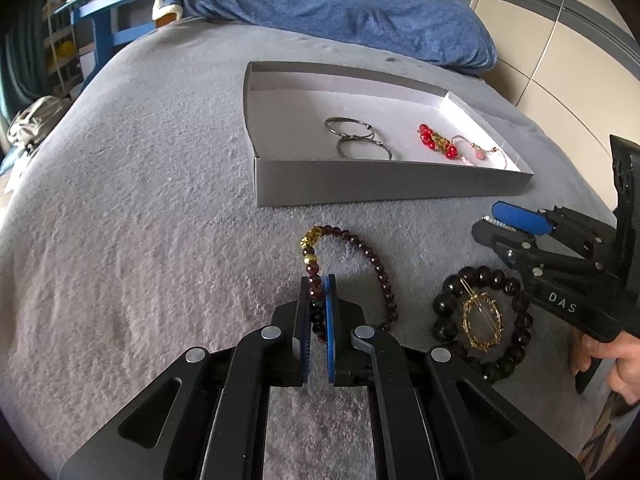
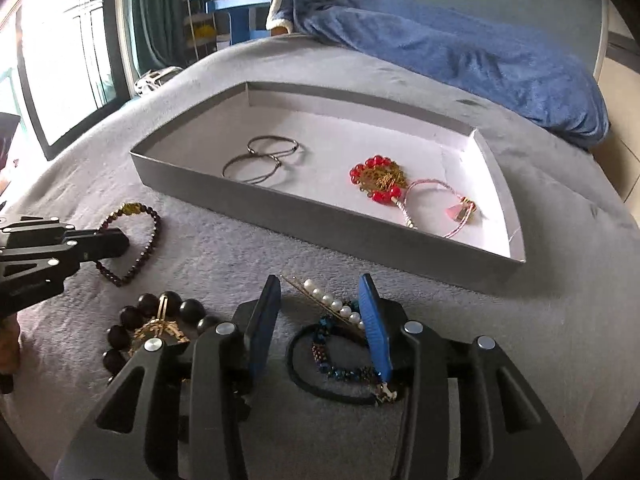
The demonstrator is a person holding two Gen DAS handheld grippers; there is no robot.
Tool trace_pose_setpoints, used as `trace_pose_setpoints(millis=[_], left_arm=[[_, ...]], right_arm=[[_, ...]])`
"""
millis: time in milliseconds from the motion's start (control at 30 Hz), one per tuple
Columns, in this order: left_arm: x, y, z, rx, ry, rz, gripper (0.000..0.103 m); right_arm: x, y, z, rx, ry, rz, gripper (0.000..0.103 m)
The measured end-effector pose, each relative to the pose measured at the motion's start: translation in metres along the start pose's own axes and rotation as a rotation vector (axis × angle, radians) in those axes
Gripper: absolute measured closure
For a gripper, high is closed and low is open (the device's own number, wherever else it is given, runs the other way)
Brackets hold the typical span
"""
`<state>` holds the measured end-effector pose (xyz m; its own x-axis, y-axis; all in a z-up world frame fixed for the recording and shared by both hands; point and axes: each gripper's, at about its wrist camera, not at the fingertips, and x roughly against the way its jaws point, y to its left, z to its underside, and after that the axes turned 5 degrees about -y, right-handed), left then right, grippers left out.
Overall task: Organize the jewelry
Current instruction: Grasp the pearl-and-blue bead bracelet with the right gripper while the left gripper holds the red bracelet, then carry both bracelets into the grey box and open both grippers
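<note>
**Left gripper holds bead bracelet below the tray**

The left gripper [image 1: 319, 292] is clamped on a garnet bead bracelet [image 1: 362, 254] lying on the grey blanket [image 1: 140, 200]. The grey jewelry tray [image 1: 360, 188] lies straight ahead. The right gripper [image 2: 320, 300], jaws apart, straddles a pearl hairpin [image 2: 332, 302].

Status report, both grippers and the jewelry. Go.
Left gripper shut on dark red bracelet. Right gripper jaws apart around pearl hairpin. Box path unobstructed.

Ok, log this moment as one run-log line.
left tool: shut on dark red bracelet | right tool: open over pearl pin | gray box: rings, red beads inside
</note>
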<state>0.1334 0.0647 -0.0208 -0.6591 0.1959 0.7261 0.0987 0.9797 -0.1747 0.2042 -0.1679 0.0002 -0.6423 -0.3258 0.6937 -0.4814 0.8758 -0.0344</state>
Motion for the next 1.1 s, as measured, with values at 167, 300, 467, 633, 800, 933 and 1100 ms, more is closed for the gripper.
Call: trace_pose_setpoints(millis=[167,300,467,633,800,933,1100], left_arm=[[0.01,-0.003,-0.006,-0.015,-0.044,0.014,0.097],[0.025,-0.013,-0.015,-0.046,-0.091,0.035,0.097],[0.041,-0.023,-0.03,-0.046,-0.144,0.064,0.097],[0.054,-0.029,-0.045,-0.043,-0.193,0.081,0.097],[0.064,-0.036,-0.063,-0.052,-0.232,0.093,0.097],[0.066,-0.035,-0.076,-0.037,-0.248,0.105,0.097],[0.059,-0.037,-0.088,-0.022,-0.253,0.105,0.097]], right_arm=[[0.009,-0.006,-0.001,-0.028,-0.033,-0.03,0.093],[0.027,-0.018,-0.008,-0.113,-0.093,-0.117,0.095],[0.052,-0.043,-0.02,-0.25,-0.149,-0.232,0.097],[0.069,-0.059,-0.029,-0.318,-0.172,-0.296,0.097],[0.075,-0.067,-0.038,-0.312,-0.166,-0.297,0.097],[0.073,-0.068,-0.044,-0.296,-0.165,-0.273,0.097],[0.063,-0.072,-0.053,-0.325,-0.175,-0.263,0.097]])
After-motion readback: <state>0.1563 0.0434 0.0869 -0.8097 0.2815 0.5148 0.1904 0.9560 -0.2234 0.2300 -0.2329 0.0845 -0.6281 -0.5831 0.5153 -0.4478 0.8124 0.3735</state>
